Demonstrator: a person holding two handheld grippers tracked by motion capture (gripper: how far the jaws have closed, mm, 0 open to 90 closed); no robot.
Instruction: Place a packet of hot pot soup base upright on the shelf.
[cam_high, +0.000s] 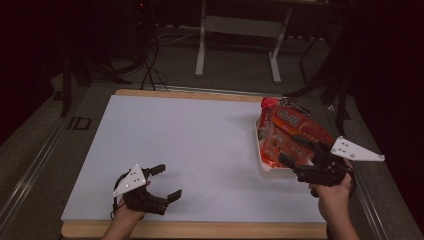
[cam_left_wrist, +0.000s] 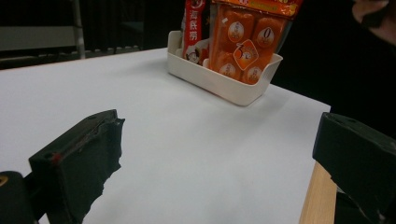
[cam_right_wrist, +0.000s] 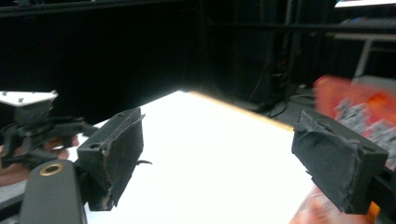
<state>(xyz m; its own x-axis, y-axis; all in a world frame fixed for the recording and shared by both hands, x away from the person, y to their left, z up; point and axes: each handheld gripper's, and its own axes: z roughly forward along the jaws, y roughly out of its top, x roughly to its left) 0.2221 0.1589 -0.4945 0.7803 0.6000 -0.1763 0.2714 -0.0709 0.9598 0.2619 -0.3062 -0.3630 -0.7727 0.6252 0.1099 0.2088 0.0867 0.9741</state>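
Observation:
A white plastic bin (cam_high: 272, 172) stands at the right edge of the white sheet, stuffed with orange and red snack packets (cam_high: 295, 125). My right gripper (cam_high: 290, 149) hovers at the bin's near right corner, over the packets, jaws open and nothing between them. In the right gripper view the jaws (cam_right_wrist: 217, 158) stand wide apart, with the packets (cam_right_wrist: 359, 107) blurred behind the right one. My left gripper (cam_high: 169, 181) rests open near the front left of the sheet. In the left gripper view, the bin (cam_left_wrist: 233, 91) and its orange packets (cam_left_wrist: 243, 42) lie ahead, well beyond the jaws.
The white sheet (cam_high: 200, 145) covers a wooden table whose front edge (cam_high: 200, 230) shows below it. A metal stand's legs (cam_high: 200, 50) and cables stand on the dark floor beyond the far edge. The surroundings are dark.

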